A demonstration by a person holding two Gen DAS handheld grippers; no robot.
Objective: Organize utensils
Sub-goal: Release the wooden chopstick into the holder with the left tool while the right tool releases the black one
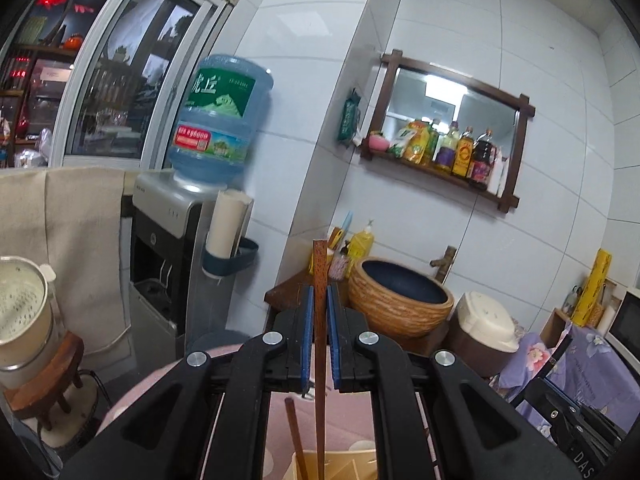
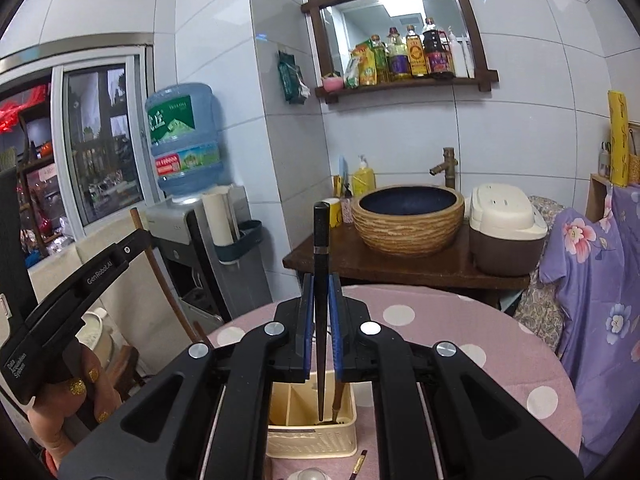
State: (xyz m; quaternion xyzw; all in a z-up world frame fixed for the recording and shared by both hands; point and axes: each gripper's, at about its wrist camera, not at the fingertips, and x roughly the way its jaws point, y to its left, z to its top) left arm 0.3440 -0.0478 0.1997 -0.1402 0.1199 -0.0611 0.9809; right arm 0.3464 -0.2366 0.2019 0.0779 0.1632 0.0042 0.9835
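Left wrist: left hand-held gripper (image 1: 319, 300) clamped on brown chopstick (image 1: 319, 280); right (image 2: 320, 292), black chopstick (image 2: 321, 264).

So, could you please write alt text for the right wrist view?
The right gripper is shut on a black chopstick, held upright above a cream utensil basket on a pink polka-dot table. Behind stands a woven-look basin.

the cream holder (image 2: 310, 420) is sitting near on the table (image 2: 460, 344), blocking the middle; bare cloth is lying open far and right.
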